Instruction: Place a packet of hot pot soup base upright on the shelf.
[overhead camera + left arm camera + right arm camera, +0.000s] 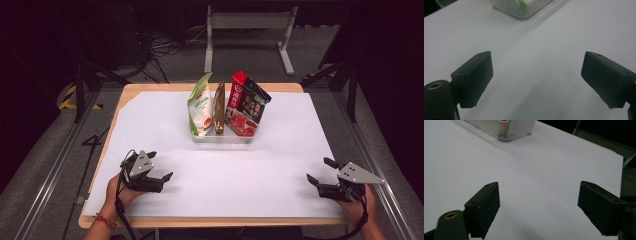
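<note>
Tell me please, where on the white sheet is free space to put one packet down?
The wide strip between the clear tray and the two grippers, left gripper and right gripper, is bare. So are the areas left and right of the tray. It is crowded only inside the tray, where the green-white packet, brown packet and red-black packet stand together.

The print on the three snack bags (227, 105) is too small to read. The clear tray (520, 7) is blurred and cut off by the top edge in both gripper views, its contents mostly hidden.
</note>
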